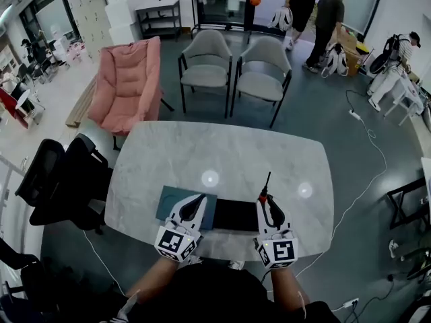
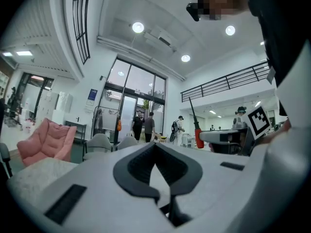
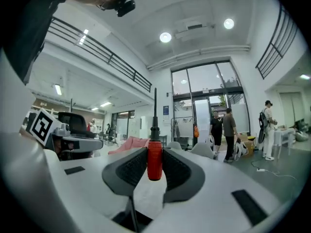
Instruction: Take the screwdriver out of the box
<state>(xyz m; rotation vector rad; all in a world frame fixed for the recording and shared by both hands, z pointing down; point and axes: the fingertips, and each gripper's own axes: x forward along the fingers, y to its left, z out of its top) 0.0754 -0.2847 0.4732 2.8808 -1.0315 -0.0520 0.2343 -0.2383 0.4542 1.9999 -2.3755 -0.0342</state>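
In the head view, my right gripper (image 1: 264,199) is shut on the red handle of the screwdriver (image 1: 266,186), whose black shaft points away from me. The right gripper view shows the handle (image 3: 154,160) upright between the dark pads, held above the table. Below both grippers, near the table's front edge, the box (image 1: 236,215) lies open and black inside, with its teal lid (image 1: 168,200) folded out to the left. My left gripper (image 1: 201,198) hovers over the lid with its fingertips together and nothing between them. From the left gripper view (image 2: 155,144), the screwdriver (image 2: 198,139) appears at the right.
The marble table (image 1: 222,153) stretches away in front of the box. Two grey chairs (image 1: 205,62) (image 1: 264,69) and a pink lounge chair (image 1: 131,83) stand beyond its far edge. A black office chair (image 1: 57,180) is at its left. People stand far back.
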